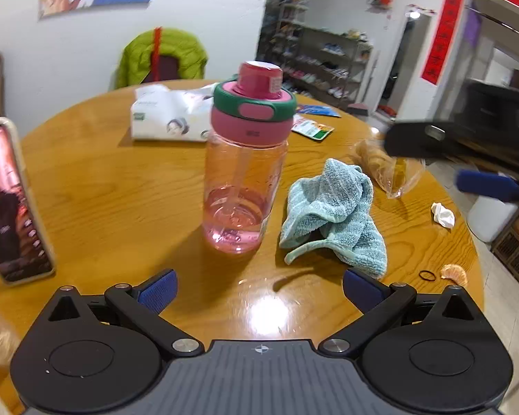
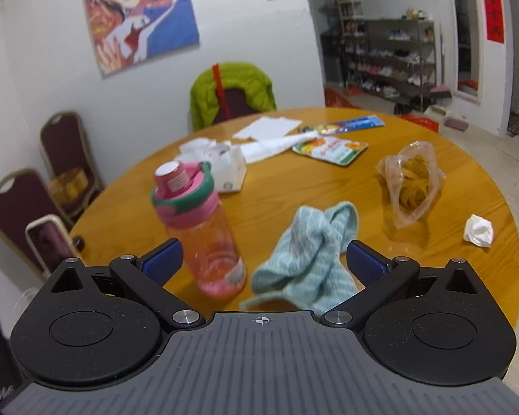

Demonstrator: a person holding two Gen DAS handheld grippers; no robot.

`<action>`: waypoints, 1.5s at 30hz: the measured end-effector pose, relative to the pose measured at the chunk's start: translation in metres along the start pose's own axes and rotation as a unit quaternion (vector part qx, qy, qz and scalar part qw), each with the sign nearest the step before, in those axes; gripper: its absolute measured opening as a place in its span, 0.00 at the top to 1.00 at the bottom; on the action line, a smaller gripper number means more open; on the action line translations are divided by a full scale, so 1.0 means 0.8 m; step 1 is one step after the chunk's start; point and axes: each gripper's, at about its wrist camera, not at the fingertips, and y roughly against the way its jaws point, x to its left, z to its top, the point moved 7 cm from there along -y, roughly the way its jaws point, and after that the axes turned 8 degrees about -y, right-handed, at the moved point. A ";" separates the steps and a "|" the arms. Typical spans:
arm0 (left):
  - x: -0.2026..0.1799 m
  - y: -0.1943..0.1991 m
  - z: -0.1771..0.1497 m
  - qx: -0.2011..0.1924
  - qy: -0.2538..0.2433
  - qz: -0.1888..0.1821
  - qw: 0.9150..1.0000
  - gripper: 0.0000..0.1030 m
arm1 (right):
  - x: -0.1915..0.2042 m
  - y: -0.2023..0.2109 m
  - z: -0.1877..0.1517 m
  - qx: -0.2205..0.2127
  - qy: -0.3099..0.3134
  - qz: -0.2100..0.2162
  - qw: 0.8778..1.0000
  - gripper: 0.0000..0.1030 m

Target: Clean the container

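Pink bottle and blue cloth set on the round bench, both tools spread wide and empty.

The bottle is seen upright at 12 o'clock from the left tool, apart from its fingers, with the crumpled light-blue cloth just beside it at 3 o'clock. From the right tool the cloth is found at 12 o'clock between the blue pads, and the bottle at 11 o'clock. The bottle is shown as clear pink plastic with a straw inside, a pink cap and a green collar; a small label on the cap cannot be read. Writing on the tissue pack and the snack packet is too blurred to be read.
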 end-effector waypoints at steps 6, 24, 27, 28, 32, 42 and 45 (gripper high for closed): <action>-0.016 0.021 0.003 -0.020 -0.046 -0.012 0.999 0.01 | 0.007 0.034 0.003 0.020 0.032 -0.041 0.998 0.00; -0.022 0.044 0.012 -0.004 -0.044 0.026 0.999 0.01 | -0.014 0.050 -0.003 0.059 0.048 -0.086 0.993 0.00; -0.022 0.044 0.015 -0.004 -0.044 0.026 0.999 0.01 | -0.015 0.050 -0.003 0.067 0.052 -0.089 0.992 0.00; -0.023 0.044 0.016 -0.004 -0.044 0.027 0.999 0.01 | -0.015 0.050 -0.003 0.069 0.053 -0.090 0.992 0.00; -0.023 0.044 0.020 -0.006 -0.046 0.029 0.999 0.01 | -0.015 0.051 -0.003 0.078 0.057 -0.092 0.991 0.00; -0.026 0.039 0.021 -0.010 -0.052 0.029 0.998 0.01 | -0.009 0.033 -0.019 0.091 0.065 -0.090 0.990 0.00; -0.024 0.041 0.022 -0.014 -0.053 0.034 0.998 0.01 | -0.009 0.032 -0.020 0.094 0.065 -0.090 0.989 0.00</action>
